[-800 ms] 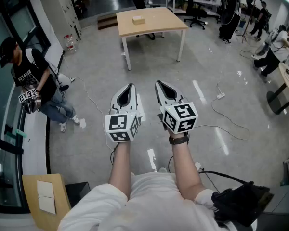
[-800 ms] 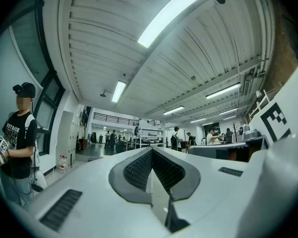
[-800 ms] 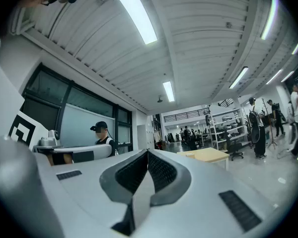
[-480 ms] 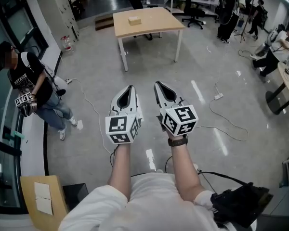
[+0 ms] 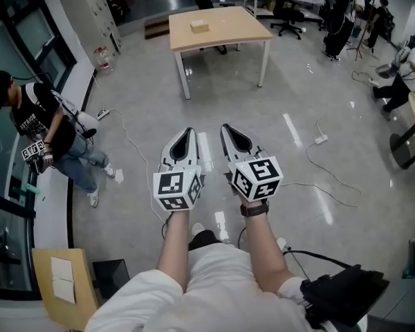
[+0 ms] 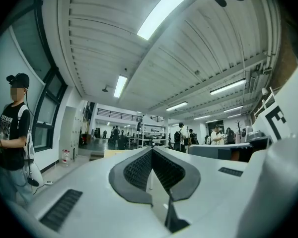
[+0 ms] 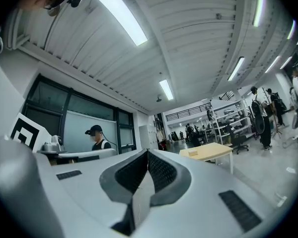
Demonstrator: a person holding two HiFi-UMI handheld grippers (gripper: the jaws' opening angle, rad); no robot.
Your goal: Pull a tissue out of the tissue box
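Far to my left a person in a black cap stands by the windows. The white lettering on the black T-shirt is too small for me to read, and a cube with square markers sits at the person's hand.

My left hand-held gripper points level out over the grey floor. In the left gripper view its ribbed pads meet at the tip with nothing between them, so it is closed and empty. The marker cube at its back shows black-and-white square patterns, not words.

Straight ahead and well apart from both tools stands the pale wooden bench. The tissue box sits on it, a small tan box towards the far left part of the top. I can read no print on it. The right gripper view shows the same box on the bench, off to the right of the jaws.

My right hand-held gripper lies just beside the left one and points the same way. Its jaws are pressed together and hold nothing. Its cube also carries only square markers, and a dark watch circles that wrist.

To the right a white cable loops across the floor, and several people stand at the far right.
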